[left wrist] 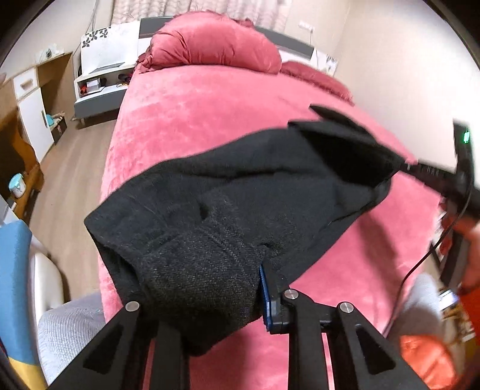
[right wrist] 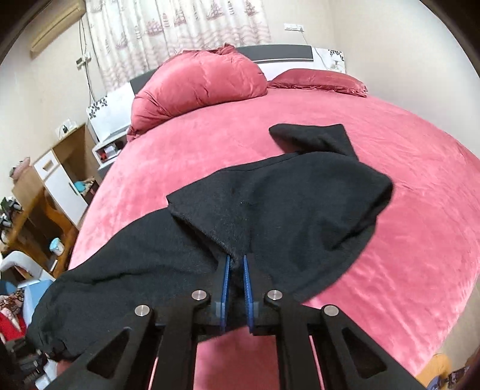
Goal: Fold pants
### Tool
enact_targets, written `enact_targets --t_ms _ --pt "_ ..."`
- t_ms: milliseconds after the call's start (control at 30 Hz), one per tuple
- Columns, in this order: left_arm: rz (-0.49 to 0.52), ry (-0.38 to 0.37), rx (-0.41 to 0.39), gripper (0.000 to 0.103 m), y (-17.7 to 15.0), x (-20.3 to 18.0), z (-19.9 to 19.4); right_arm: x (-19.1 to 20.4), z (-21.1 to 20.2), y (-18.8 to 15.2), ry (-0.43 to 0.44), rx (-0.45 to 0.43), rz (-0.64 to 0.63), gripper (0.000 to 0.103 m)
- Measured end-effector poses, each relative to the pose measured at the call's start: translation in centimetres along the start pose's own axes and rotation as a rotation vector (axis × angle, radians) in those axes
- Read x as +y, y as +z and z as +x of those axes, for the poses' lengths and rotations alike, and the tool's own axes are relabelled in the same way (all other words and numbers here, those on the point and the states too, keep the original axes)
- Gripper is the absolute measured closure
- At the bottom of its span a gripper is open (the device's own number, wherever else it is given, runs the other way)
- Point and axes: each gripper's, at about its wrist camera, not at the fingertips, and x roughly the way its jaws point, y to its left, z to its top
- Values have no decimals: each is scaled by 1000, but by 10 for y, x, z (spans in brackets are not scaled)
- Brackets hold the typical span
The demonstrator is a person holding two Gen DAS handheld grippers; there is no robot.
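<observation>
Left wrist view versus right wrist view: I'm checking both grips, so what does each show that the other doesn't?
Only the left wrist view shows the ribbed knit cuff bunched between the left gripper fingers, plus the right gripper pinching the far edge. Only the right wrist view shows the right gripper's blue pads shut on a hemmed edge, and a wall air conditioner. Both show the black fleece pants over the pink plush bed.
</observation>
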Motion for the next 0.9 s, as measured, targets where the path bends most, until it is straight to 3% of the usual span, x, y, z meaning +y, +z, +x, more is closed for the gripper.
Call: enact_targets --t_ms 133,200,267,333,400,467,500,600,667,700,733,767,833,900 --pt "-83 -95 -8 81 15 12 -15 -13 -20 13 34 12 -2 100" --pt "-98 -117 -2 81 23 17 -14 -21 -27 27 51 25 6 100" --pt "-94 -119 -3 81 27 18 -11 -20 -28 43 61 59 -67 96" --pt "-98 -128 -3 81 29 20 -8 -5 -20 45 74 117 -174 86" --pt "-125 -150 -4 82 27 23 -8 13 -7 38 71 136 -255 55" --pt "-155 -173 -12 82 24 29 -12 36 16 22 64 168 -347 42" --pt "-166 -183 -15 82 24 31 -13 45 28 14 63 192 -384 42" --pt "-168 -192 -11 82 21 32 -16 66 75 -11 -4 285 -504 44" --pt "-159 -197 -5 82 21 31 -16 67 102 -19 -104 309 -560 47" --pt "-157 -201 -4 82 21 31 -17 59 106 -14 -109 304 -524 70" --pt "-158 -209 -4 82 22 32 -17 49 106 -5 -66 312 -449 84" --pt "-165 -233 -7 83 24 33 -19 38 104 5 -32 320 -359 91" --pt "-176 -259 -15 85 29 37 -20 19 94 29 -4 324 -229 93" --pt "-201 -294 -32 86 42 43 -20 15 81 61 -5 313 -238 93"
